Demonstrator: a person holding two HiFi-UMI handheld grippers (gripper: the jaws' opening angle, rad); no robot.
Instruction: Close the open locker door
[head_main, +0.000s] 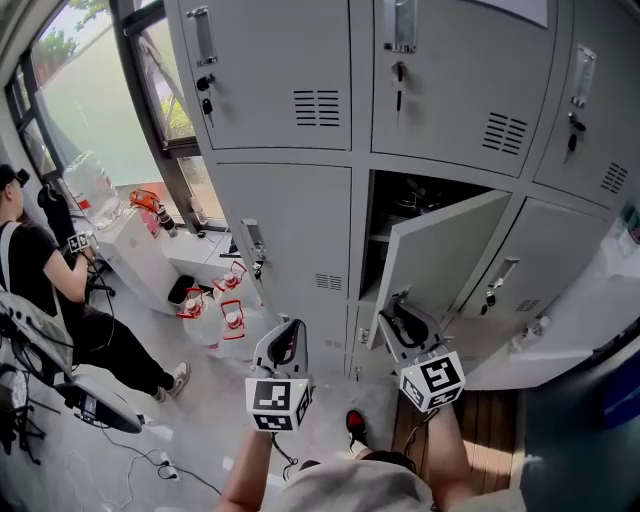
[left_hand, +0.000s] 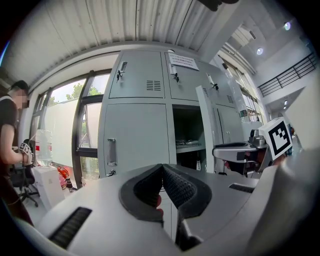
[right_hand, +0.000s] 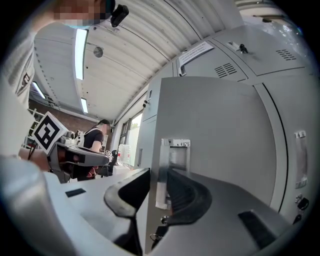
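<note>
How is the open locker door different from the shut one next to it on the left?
The open locker door swings out, so you can see the dark inside; the shut door sits flat in its frame. The open locker door has its edge between the jaws of the right gripper; nothing touches the shut door. Both are plain grey metal.

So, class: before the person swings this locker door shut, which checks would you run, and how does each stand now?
1. Locker door stands open: ok.
2. Right gripper straddles the door's edge at its handle: ok.
3. Its pads press firmly on the door: cannot tell.
4. Left gripper shut, empty, clear of the door: ok.
5. Nothing juts from the locker opening: cannot tell, dark inside.
6. Bystander clear of the door's swing: ok.
</note>
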